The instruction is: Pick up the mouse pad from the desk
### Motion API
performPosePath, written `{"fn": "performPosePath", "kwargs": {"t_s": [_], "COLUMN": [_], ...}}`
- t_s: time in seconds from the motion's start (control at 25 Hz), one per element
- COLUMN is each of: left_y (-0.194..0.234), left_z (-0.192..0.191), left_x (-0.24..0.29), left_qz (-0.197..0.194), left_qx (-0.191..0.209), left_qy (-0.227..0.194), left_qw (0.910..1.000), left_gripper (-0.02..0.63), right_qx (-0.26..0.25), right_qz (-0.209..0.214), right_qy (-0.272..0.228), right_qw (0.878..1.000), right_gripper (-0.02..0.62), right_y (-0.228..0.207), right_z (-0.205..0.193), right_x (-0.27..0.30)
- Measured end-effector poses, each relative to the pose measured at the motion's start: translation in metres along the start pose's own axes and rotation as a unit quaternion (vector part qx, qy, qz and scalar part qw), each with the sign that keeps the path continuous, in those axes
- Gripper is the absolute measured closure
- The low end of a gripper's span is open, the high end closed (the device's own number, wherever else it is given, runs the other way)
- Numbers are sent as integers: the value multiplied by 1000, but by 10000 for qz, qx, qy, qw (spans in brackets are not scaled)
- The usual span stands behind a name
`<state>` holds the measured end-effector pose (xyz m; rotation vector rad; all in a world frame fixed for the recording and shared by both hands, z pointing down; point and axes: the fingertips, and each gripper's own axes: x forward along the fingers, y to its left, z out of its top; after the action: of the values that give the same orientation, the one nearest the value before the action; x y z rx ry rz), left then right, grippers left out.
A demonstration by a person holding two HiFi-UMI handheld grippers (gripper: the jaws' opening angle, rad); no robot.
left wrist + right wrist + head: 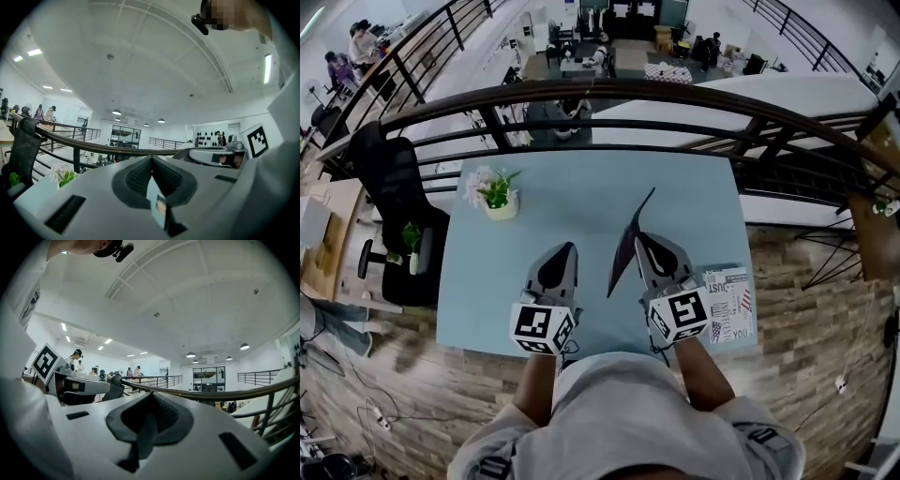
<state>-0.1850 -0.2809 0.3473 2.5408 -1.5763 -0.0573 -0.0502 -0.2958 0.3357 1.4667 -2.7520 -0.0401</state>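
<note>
Closest in, both grippers sit side by side over the near edge of the tabletop [581, 183], which is a smooth, pale blue rectangle with a matte look.

The right gripper [639, 234] has its fingers clenched on the mouse pad [623, 253]. The pad is a thin, dark, floppy sheet lifted off the surface and standing on edge, so from the head view it's just a narrow sliver tapering to a point at the far end. In the right gripper view you can see it as a dark strip pinched between the ribbed black pads.

The left gripper [570, 246] has nothing in it. Its fingers are pressed together at the tips, with a bit of blue tabletop showing through the slot under them.

Just right of the right gripper, a printed booklet [729, 305] lies flat at the tabletop's right edge, near the front corner. Further out on the left there's a small potted plant [494, 190], pinkish flowers and green leaves in a pale round pot. Between that and the right edge it's open blue surface.

A black mesh office chair [394, 202] stands off the left side on a wood-look floor [797, 309]. Past the far edge runs a curved dark railing [628, 94], and beyond it a lower floor with desks.
</note>
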Motion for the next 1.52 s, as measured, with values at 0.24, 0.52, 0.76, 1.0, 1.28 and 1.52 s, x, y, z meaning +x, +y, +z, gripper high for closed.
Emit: {"fn": "performPosePath", "kwargs": {"t_s": [0.24, 0.52, 0.76, 1.0, 1.28, 1.52], "left_y": [0, 1, 0, 2, 0, 0], "left_z": [-4, -3, -8, -9, -13, -13], "left_x": [-3, -6, -10, -10, -9, -10], "left_qz": [29, 61, 96, 96, 62, 77], "left_qx": [-18, -22, -55, -51, -50, -61], "left_qy": [48, 23, 68, 79, 122, 139], "left_qw": [10000, 10000, 9999, 9999, 9999, 9999], "left_gripper": [594, 594, 594, 594, 594, 594], "right_qx": [-5, 86, 49, -36, -65, -24], "right_qz": [48, 120, 175, 203, 205, 199], "right_qy": [56, 30, 44, 45, 76, 96], "right_qw": [10000, 9999, 9998, 9998, 9997, 9998], "right_gripper": [580, 580, 580, 580, 580, 580], "right_y": [4, 6, 11, 13, 14, 14], "right_z": [-3, -2, -3, -2, -4, -5], "right_x": [-1, 0, -1, -1, -1, -2]}}
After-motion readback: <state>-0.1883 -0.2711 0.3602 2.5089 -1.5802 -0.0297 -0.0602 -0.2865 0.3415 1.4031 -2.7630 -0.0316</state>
